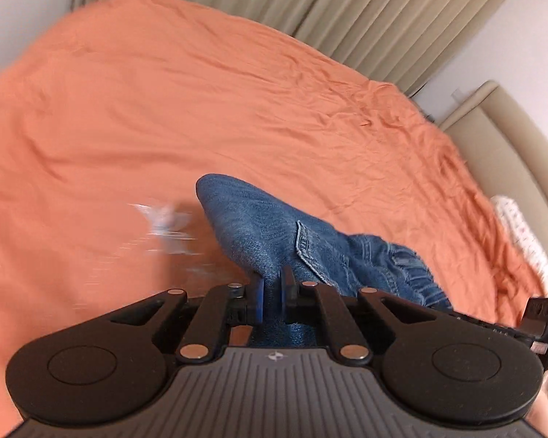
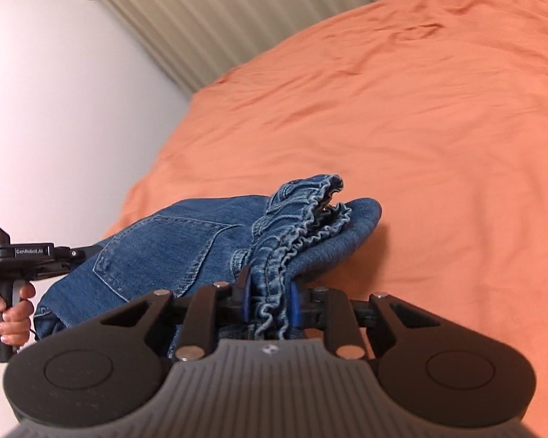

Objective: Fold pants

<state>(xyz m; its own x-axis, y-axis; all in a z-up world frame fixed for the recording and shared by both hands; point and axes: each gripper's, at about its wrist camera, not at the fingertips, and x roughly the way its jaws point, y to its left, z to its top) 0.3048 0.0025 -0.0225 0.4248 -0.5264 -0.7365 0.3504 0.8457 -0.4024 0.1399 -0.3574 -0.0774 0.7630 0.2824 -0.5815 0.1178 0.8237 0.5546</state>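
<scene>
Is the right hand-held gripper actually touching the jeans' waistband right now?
Touching. The right wrist view shows the right hand-held gripper shut on the jeans, ruffled waistband pinched between its blue pads.

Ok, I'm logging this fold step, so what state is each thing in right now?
left gripper: jaws shut on the jeans, plain denim between them.
right gripper: jaws shut on the jeans, at the ruffled waistband.
jeans: bunched, held by both grippers, back pocket showing.
orange bedsheet: spread over the bed, wrinkled.
curtain: drawn, hanging in pleats.
</scene>
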